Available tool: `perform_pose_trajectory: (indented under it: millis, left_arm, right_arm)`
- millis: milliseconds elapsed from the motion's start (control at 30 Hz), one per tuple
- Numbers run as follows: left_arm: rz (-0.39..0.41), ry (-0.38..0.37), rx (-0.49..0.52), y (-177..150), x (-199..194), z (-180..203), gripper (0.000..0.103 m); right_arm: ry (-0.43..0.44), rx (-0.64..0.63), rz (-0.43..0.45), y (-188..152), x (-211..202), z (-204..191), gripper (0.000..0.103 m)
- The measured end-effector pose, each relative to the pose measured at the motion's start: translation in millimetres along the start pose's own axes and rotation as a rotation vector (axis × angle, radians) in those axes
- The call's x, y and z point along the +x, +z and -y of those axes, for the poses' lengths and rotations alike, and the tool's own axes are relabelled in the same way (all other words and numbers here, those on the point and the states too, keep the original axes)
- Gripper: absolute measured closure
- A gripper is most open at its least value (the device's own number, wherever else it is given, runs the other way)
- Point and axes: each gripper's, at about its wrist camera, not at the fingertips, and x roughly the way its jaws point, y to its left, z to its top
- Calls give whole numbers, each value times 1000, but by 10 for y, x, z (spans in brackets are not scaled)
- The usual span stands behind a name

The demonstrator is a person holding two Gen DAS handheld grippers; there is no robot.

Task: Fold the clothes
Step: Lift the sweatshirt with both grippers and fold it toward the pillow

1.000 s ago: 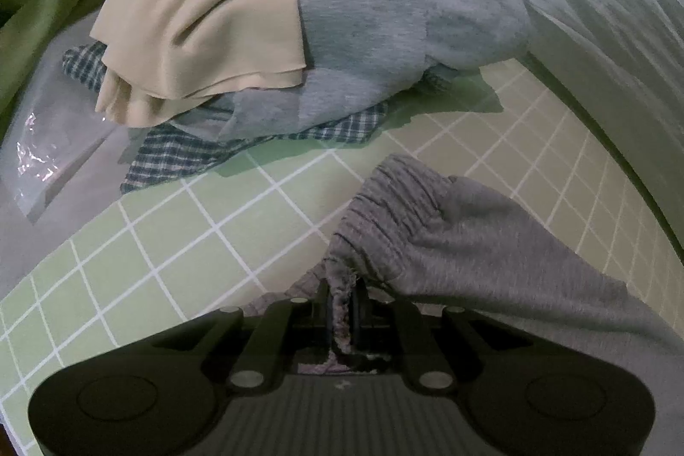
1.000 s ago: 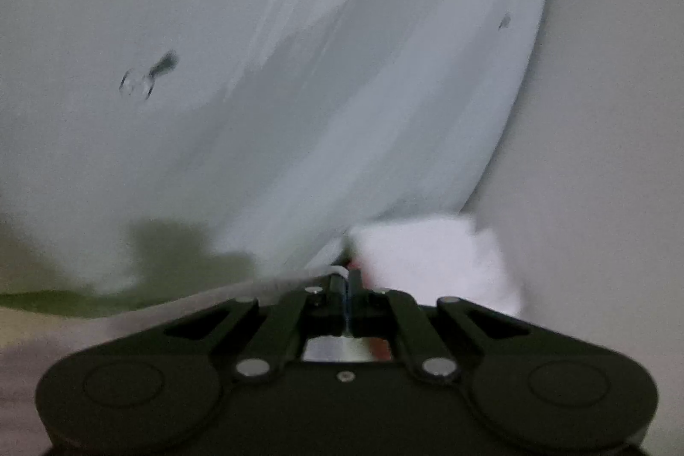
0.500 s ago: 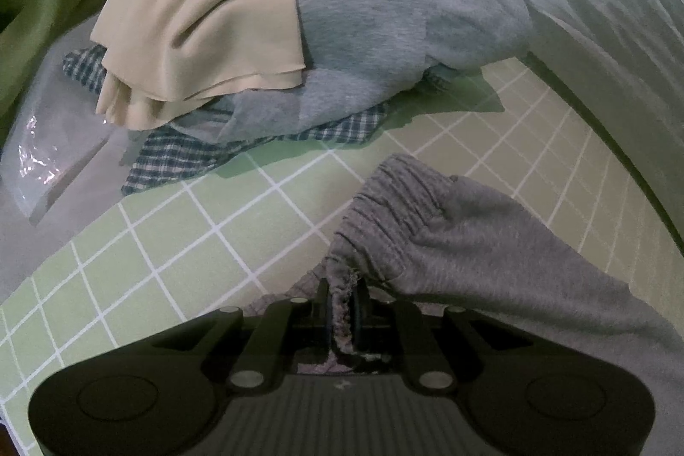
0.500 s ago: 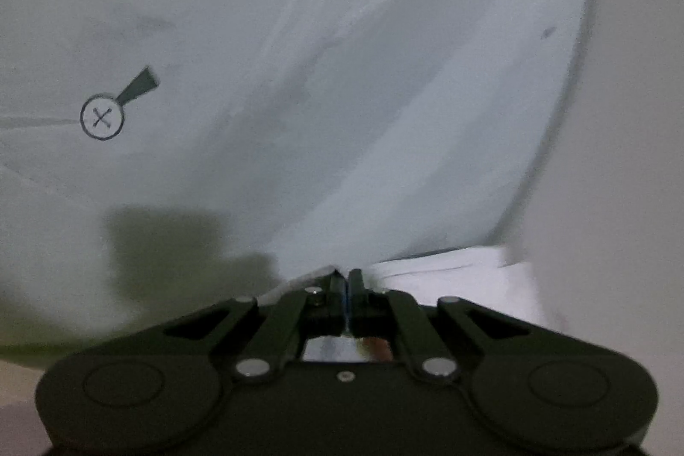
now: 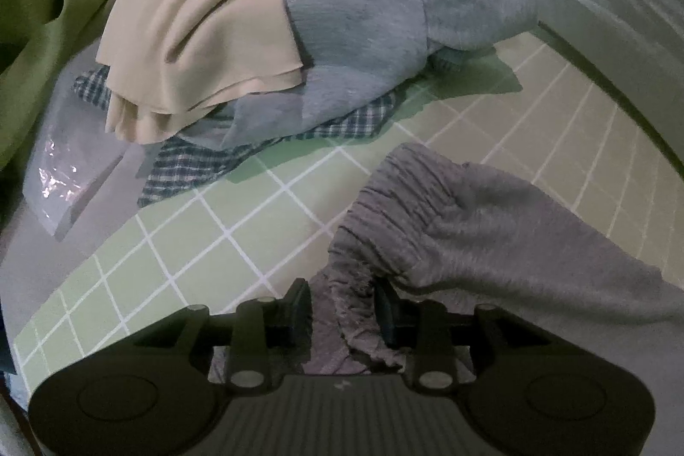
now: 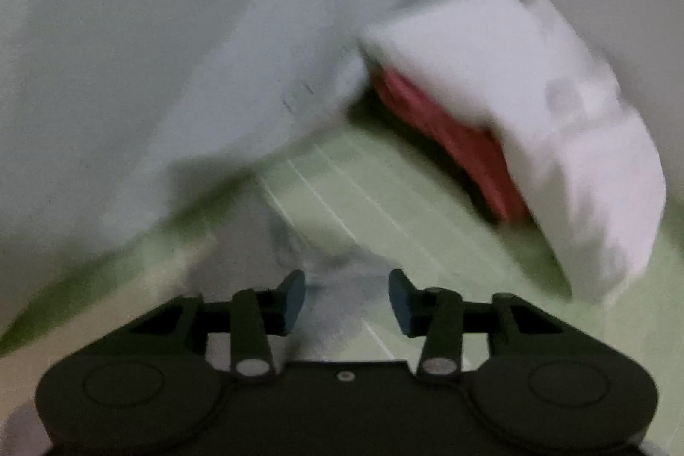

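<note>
A grey garment [image 5: 491, 242] with a gathered waistband lies on the green grid mat [image 5: 213, 242]. Its bunched waistband edge runs between the fingers of my left gripper [image 5: 342, 306]. The jaws are opening and the pads stand apart from the cloth, at most brushing it on the right. The right wrist view is blurred. There my right gripper [image 6: 346, 295] hangs low over the mat [image 6: 363, 199] with its jaws opening. A blurred grey cloth [image 6: 325, 276] lies on the mat just beyond the fingertips, and nothing is gripped.
A pile sits at the mat's far side: a cream garment [image 5: 205, 41] on a blue-grey one [image 5: 384, 16] over a plaid one [image 5: 192, 165]. Left of it are green fabric [image 5: 42, 28] and a plastic bag [image 5: 64, 165]. White folded cloth [image 6: 534, 105] over a red garment [image 6: 449, 131] lies right of my right gripper.
My left jaws have parted and let go of the grey waistband. My right gripper has dropped towards the mat and turned, and its shut jaws have opened.
</note>
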Motion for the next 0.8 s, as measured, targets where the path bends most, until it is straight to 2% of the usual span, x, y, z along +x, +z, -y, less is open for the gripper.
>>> perform_pose_trajectory:
  millis: [133,300,367,400,433,500,567,700,733,800]
  left_arm:
    - [-7,27,30,19,-9,57,67]
    - [-15,52,38,48,-12,99,66]
    - [-14,62,44,52,-15,117,66]
    - [-13,65,45,52,-18,121,66]
    - [-12,66,46,54,-19,121,66]
    - [-11,68,45,57,-17,120,66]
    - [-11,65,44,58,-21,114,66]
    - [-5,56,44,54,-21,88,65]
    - [-3,54,45,54,-18,79,65]
    - [-4,50,45,66,-9,52,63]
  right_arm:
    - [14,24,-61,-173,246,14,61]
    - [11,-14,-87,-262,479,-156,61]
    - [9,-34,-87,-291,522,-205,65]
    - [6,-50,-82,-296,525,-236,75]
    - [16,-74,-80,-302,530,-266,97]
    - [28,-104,-71,-269,494,-291,100]
    - [10,-144,-5,-191,314,-290,100]
    - [-30,-163,187,28,-308,-121,101]
    - [-42,-149,205,47,-392,-41,101]
    - [-90,-167,153,-2,-313,120,101]
